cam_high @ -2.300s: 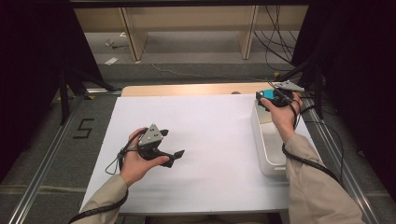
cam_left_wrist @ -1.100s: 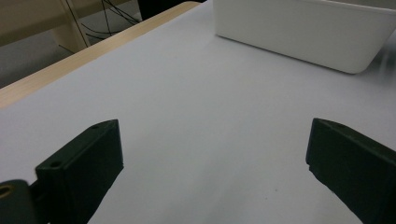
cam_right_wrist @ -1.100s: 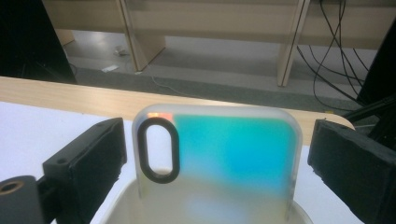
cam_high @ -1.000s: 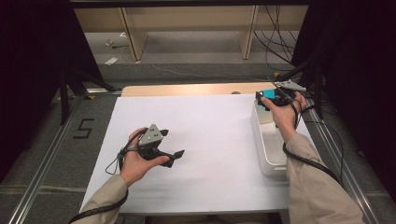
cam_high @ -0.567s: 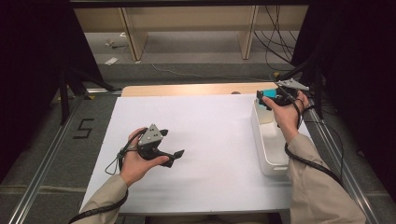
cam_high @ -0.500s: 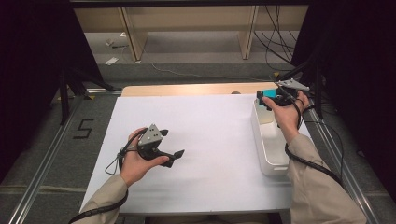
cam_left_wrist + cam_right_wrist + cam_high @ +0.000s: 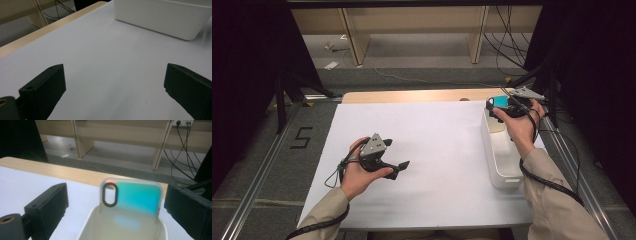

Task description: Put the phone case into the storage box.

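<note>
Standing in bin [image 7: 87, 230]: teal phone case [image 7: 132, 197], oval camera cutout, apparently unbranded. Right gripper [image 7: 116, 207] spread, left gripper [image 7: 115, 95] spread.

From where the right gripper [image 7: 117, 217] is looking, its two black jaws are sitting wide apart, nothing between them touching either one. Straight ahead a phone case [image 7: 131, 196] with a teal-to-clear back is standing upright at the far end of a white bin [image 7: 87, 230], camera cutout on the left side. The bin is resting on the white table cover [image 7: 22, 185], and a wooden table edge [image 7: 62, 173] is running behind it. Cables [image 7: 180, 147] are hanging down in the background.
</note>
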Demonstrator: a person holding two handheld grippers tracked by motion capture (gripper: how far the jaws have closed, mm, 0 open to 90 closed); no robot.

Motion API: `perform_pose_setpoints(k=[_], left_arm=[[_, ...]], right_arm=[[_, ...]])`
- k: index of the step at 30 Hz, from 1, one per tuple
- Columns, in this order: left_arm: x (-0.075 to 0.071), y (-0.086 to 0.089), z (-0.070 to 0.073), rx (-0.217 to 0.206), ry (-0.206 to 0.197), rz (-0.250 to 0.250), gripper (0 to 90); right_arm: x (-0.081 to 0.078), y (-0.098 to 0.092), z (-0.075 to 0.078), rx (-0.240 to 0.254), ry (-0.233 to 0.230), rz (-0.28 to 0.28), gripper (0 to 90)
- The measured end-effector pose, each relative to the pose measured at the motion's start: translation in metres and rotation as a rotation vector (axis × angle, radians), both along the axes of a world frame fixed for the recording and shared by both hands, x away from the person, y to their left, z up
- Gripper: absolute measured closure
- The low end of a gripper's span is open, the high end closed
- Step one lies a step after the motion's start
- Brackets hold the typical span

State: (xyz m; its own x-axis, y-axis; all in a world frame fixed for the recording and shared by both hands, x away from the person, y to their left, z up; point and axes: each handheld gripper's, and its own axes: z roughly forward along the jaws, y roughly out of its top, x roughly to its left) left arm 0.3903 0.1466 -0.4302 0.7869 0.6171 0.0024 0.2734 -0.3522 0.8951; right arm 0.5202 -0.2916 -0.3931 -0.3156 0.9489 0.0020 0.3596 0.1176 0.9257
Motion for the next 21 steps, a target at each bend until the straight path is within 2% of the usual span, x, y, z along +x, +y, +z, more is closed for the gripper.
perform_pose_setpoints(k=[6, 14, 21], left_arm=[[-0.001, -0.001, 0.0, -0.001, -0.001, -0.003, 3.5], [-0.001, -0.001, 0.001, -0.006, 0.0, -0.002, 3.5], [-0.001, -0.001, 0.001, -0.008, 0.0, 0.001, 3.5]], right_arm=[[-0.011, 0.003, 0.003, 0.0, 0.001, 0.032, 6.4], [-0.028, 0.011, 0.007, 0.009, -0.002, 0.128, 7.5], [-0.045, 0.015, 0.012, 0.006, -0.013, 0.182, 8.3]])
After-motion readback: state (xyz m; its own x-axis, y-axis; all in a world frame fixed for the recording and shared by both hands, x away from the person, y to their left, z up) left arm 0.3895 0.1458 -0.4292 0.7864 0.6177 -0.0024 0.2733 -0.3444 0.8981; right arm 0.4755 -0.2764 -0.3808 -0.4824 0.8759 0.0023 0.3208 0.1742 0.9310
